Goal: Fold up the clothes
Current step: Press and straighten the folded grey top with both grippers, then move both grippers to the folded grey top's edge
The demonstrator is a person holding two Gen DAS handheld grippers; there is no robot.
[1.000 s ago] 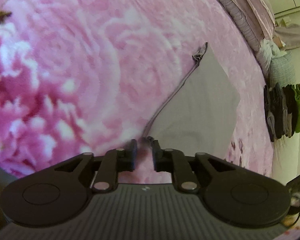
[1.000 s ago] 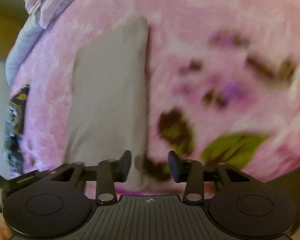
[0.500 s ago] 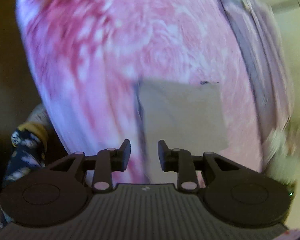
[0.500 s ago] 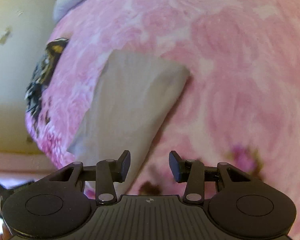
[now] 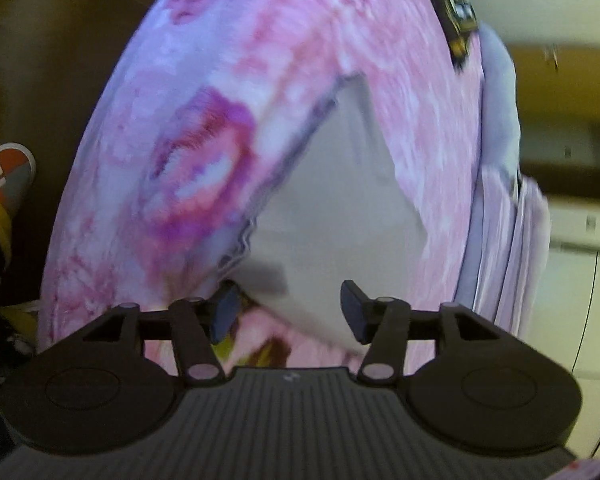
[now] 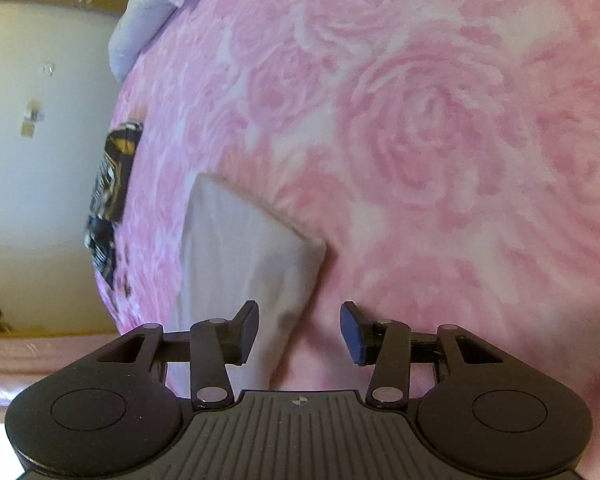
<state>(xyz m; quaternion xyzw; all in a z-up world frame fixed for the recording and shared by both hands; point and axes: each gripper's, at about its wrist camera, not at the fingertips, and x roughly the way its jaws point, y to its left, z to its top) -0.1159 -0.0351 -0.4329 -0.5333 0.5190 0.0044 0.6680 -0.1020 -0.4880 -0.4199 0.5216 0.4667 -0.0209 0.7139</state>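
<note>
Your left gripper (image 5: 288, 308) now stands wide apart with nothing between its fingers, where a second ago it was nearly pinched shut at the edge of the pale grey folded garment (image 5: 332, 208). In the left wrist view that garment lies flat on the pink floral bedspread (image 5: 204, 92) just ahead of the fingertips, its layered edge running up along the left side; the picture is smeared with motion, so finer detail is not readable.

Your right gripper (image 6: 299, 330) is also spread wide and empty. Its left finger sits over the near end of the garment (image 6: 240, 264), but whether it touches the cloth cannot be told. The garment has swung from lying long in front of this gripper to sitting low and left in its view, so you have pulled back and turned away from it.

Beyond the garment, a dark patterned bundle of clothes (image 6: 108, 184) lies at the far edge of the bed, and a lilac pillow (image 6: 140, 36) sits at its corner.

Both grippers letting go of a neat flat rectangle suggests this piece is finished, or ready for one last fold. The next step is likely to move it to the stack or fetch another item.
</note>
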